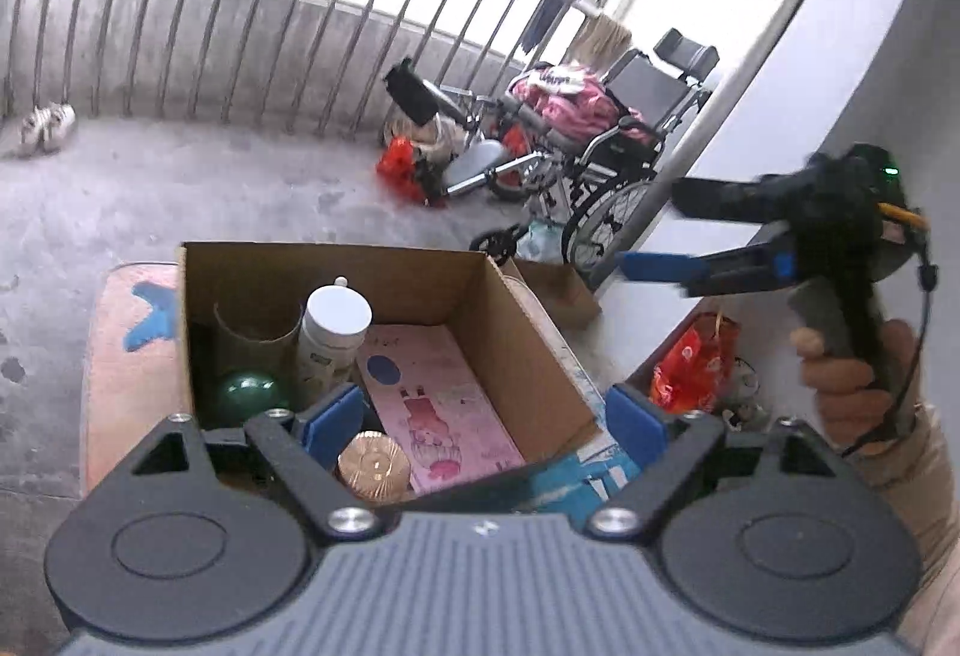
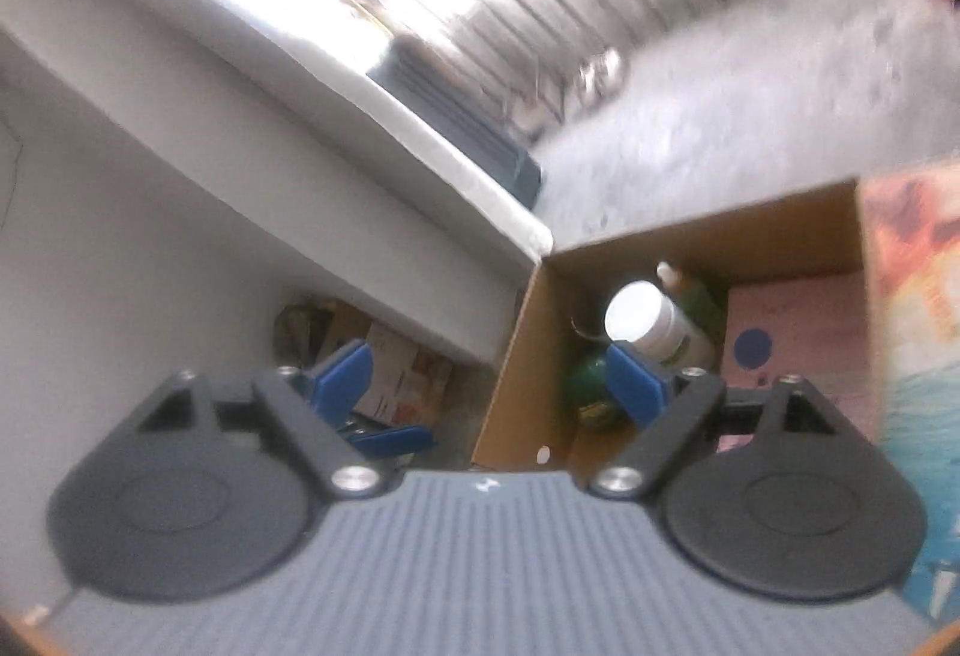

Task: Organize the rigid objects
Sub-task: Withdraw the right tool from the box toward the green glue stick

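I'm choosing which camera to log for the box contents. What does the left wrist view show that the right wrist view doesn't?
Only the left wrist view shows the gold disc, the wheelchair, the white shoes and the right tool, open and empty, with the hand gripping it.

Only the right wrist view, which is blurred, shows the white ledge.

Both show the cardboard box, white-capped bottle, green ball and pink sheet.
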The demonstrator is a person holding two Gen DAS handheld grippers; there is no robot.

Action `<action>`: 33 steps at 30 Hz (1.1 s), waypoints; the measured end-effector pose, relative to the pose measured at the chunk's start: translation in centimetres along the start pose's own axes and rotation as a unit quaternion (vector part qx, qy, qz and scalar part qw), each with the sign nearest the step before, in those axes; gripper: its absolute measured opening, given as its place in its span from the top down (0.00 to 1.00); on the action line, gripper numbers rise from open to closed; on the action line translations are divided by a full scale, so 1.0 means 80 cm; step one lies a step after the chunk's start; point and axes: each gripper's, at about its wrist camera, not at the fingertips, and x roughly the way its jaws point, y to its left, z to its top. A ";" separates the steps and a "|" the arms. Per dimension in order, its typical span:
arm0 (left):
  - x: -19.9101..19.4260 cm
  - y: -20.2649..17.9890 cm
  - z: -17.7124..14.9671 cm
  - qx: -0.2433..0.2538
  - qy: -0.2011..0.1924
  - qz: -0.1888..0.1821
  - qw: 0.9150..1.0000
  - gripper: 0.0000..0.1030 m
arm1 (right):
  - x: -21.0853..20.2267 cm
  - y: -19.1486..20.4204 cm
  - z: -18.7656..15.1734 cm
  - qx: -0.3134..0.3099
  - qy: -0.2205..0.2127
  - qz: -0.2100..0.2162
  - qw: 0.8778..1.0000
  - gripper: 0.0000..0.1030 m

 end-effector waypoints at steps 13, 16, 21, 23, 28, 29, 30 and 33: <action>-0.076 -0.071 -0.147 0.091 -0.026 0.000 0.996 0.09 | -0.231 0.083 -0.192 -0.068 -0.142 -0.070 0.985 0.01; -0.056 -0.082 -0.198 0.117 -0.012 0.016 0.993 0.09 | -0.219 0.057 -0.243 -0.029 -0.128 -0.077 0.988 0.01; 0.000 -0.089 -0.270 0.110 0.037 0.036 0.993 0.10 | -0.130 -0.010 -0.327 0.047 -0.061 -0.111 0.991 0.01; 0.023 -0.090 -0.286 0.110 0.050 0.051 0.991 0.10 | -0.085 -0.031 -0.357 0.079 -0.037 -0.116 0.989 0.01; 0.056 -0.092 -0.303 0.131 0.059 0.086 0.986 0.12 | -0.008 -0.044 -0.398 0.079 0.014 -0.142 0.987 0.02; 0.060 -0.093 -0.304 0.138 0.056 0.090 0.985 0.12 | 0.000 -0.041 -0.405 0.074 0.018 -0.147 0.986 0.02; 0.063 -0.094 -0.305 0.145 0.054 0.093 0.984 0.12 | 0.008 -0.039 -0.408 0.068 0.022 -0.150 0.986 0.02; 0.074 -0.101 -0.312 0.157 0.057 0.103 0.981 0.13 | 0.019 -0.033 -0.412 0.056 0.024 -0.157 0.986 0.02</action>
